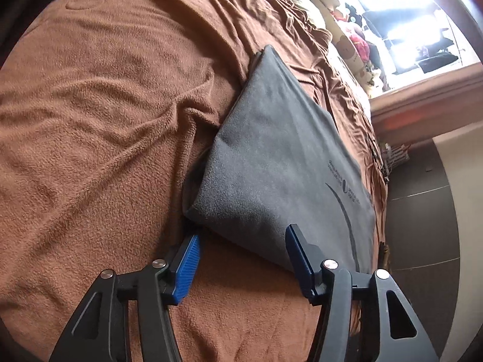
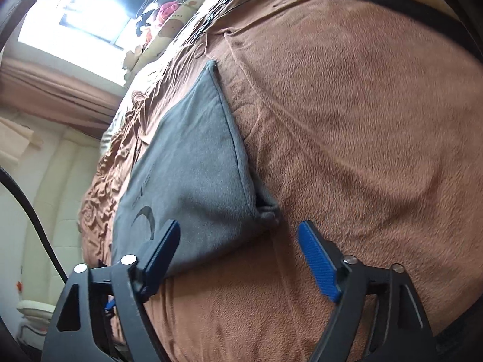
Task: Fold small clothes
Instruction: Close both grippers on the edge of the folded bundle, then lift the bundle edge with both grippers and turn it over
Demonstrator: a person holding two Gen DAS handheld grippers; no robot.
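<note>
A grey garment (image 1: 271, 157) with a dark curved print lies folded flat on a brown fleece blanket (image 1: 90, 120). My left gripper (image 1: 243, 235) is open, its blue-padded fingers either side of the garment's near corner, just short of the cloth. In the right wrist view the same garment (image 2: 193, 163) lies on the blanket (image 2: 362, 120). My right gripper (image 2: 238, 226) is open and empty, its fingers spread around the garment's near corner, where a folded flap bulges.
The blanket is wrinkled on the bed. Patterned pillows and soft toys (image 1: 356, 42) lie at the far end under a bright window (image 2: 90, 9). The bed edge and dark floor (image 1: 422, 211) are on the right of the left view. A black cable (image 2: 30, 211) hangs at left.
</note>
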